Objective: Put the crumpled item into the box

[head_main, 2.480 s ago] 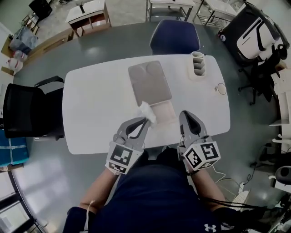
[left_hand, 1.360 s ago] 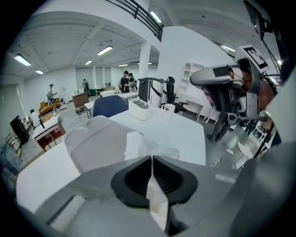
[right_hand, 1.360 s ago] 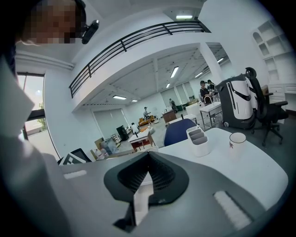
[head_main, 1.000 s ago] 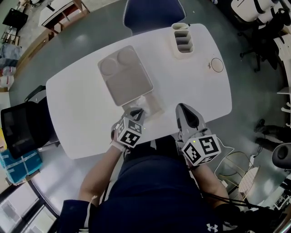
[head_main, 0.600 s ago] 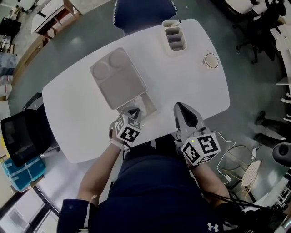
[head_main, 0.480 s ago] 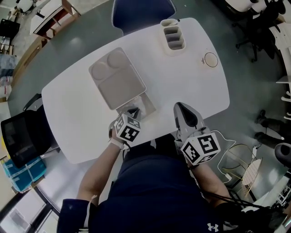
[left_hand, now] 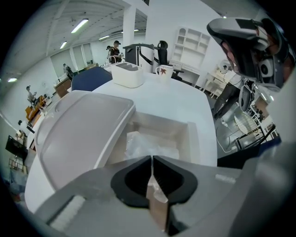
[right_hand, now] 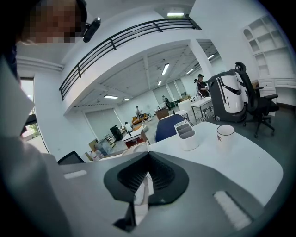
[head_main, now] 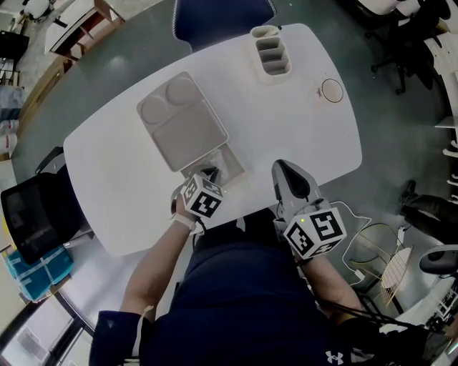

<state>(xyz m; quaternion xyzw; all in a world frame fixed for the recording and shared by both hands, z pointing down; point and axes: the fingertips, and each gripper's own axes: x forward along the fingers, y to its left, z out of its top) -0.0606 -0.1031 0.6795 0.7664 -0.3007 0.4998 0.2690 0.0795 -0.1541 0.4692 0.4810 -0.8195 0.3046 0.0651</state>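
Observation:
A shallow beige box (left_hand: 195, 133) stands on the white table (head_main: 286, 129) with its hinged lid (left_hand: 83, 129) laid open to the left. A crumpled translucent white item (left_hand: 150, 144) lies inside it. My left gripper (left_hand: 151, 159) hangs right over the box, jaws shut on the near edge of the crumpled item. In the head view the left gripper (head_main: 209, 174) covers the item at the box (head_main: 230, 159) below the lid (head_main: 182, 121). My right gripper (head_main: 280, 169) rests shut and empty at the table's front edge, right of the box; its own view shows its jaws (right_hand: 148, 155) together.
A white compartment organiser (head_main: 270, 53) stands at the table's far side, with a white mug (head_main: 332, 91) to its right. A blue chair (head_main: 218, 14) sits beyond the table and a black chair (head_main: 32, 214) at the left. The person's torso is against the front edge.
My left gripper carried the crumpled item forward and down from above the table's front into the box. Over the last second it barely moved. The right gripper stayed put.

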